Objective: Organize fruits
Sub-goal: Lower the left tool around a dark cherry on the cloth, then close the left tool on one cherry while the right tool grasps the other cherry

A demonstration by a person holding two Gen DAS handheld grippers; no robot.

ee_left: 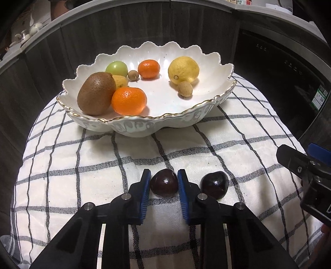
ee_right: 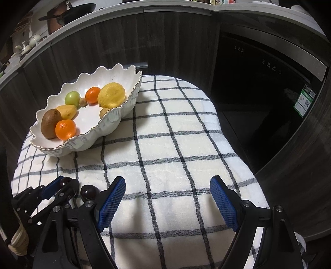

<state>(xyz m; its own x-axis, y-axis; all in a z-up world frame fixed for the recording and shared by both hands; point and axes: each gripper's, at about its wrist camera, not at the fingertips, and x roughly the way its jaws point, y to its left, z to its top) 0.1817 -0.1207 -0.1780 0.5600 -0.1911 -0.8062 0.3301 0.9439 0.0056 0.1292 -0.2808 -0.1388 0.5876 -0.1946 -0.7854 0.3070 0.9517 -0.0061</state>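
Dark red, glossy cherry (ee_left: 164, 182): lay on the cloth, clamped between the blue ribbed pads (ee_left: 145, 191) of the left gripper (ee_left: 163, 183), both pads pressed against its sides. Jaws nearly closed, only the fruit's width apart.

Second dark red glossy cherry (ee_left: 214, 184): lay on the cloth just beside the left gripper's right finger, free of any grip.

Right gripper (ee_right: 167, 201): jaws spread wide, nothing between them, blue mesh pads (ee_right: 111, 201) poised over bare cloth; seen at the right edge of the left wrist view.

White scalloped ceramic bowl with gilt rim (ee_left: 144, 124): stood on the far part of the cloth, well apart from the cherries. Contents: brown fuzzy kiwi (ee_left: 96, 93) touching a near orange mandarin (ee_left: 128, 100); yellow elongated fruit (ee_right: 66, 111) behind them; green round fruit (ee_left: 117, 68); far orange mandarin (ee_left: 149, 69); yellow lemon (ee_left: 183, 70); two small tan round fruits (ee_left: 185, 88), one against the lemon.

White cloth with black check lines (ee_left: 103, 161): draped over a rounded surface.

Dark wood-grain cabinet fronts (ee_right: 175, 41) behind; black glass-fronted appliance (ee_right: 258, 93) at right, bearing a green label; pale countertop (ee_right: 113, 12) above with crockery and a dark pan.
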